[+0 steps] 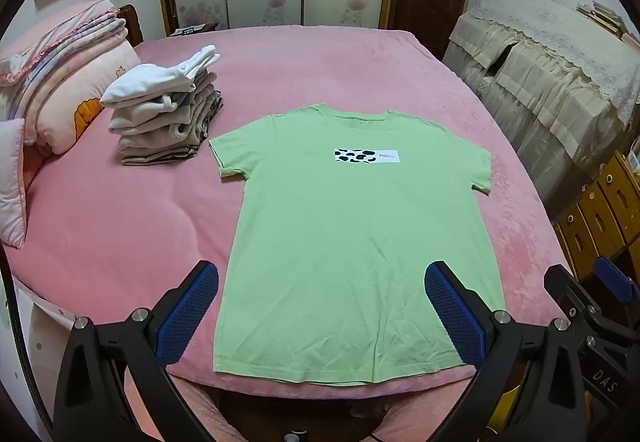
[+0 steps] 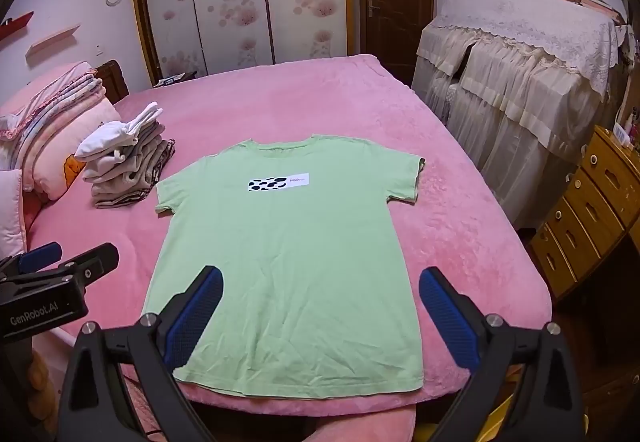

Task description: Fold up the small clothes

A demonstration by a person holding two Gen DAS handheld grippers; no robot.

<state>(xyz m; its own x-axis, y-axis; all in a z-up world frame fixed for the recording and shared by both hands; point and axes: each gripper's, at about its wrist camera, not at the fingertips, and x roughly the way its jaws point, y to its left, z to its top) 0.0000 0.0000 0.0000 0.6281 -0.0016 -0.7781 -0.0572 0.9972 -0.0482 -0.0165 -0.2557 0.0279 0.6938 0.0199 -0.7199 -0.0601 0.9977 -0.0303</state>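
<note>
Left tongs [image 1: 321, 284] stand wide apart with nothing between them, tilted down over the near end of the bed [image 1: 360, 58]. Beyond their blue pads [image 1: 188, 316], a green T-shirt [image 1: 352, 242] lies flat, front up, hem nearest. A stack of folded clothes [image 1: 168, 114] sits just beside its left sleeve.

From the right wrist, the right tongs [image 2: 320, 284] also gape empty, angled down above the shirt's hem, while the left tongs' black body shows at the left edge.

The small lettering on the green T-shirt's [image 1: 352, 234] white chest label [image 1: 367, 155] is showing too tiny to read.
</note>
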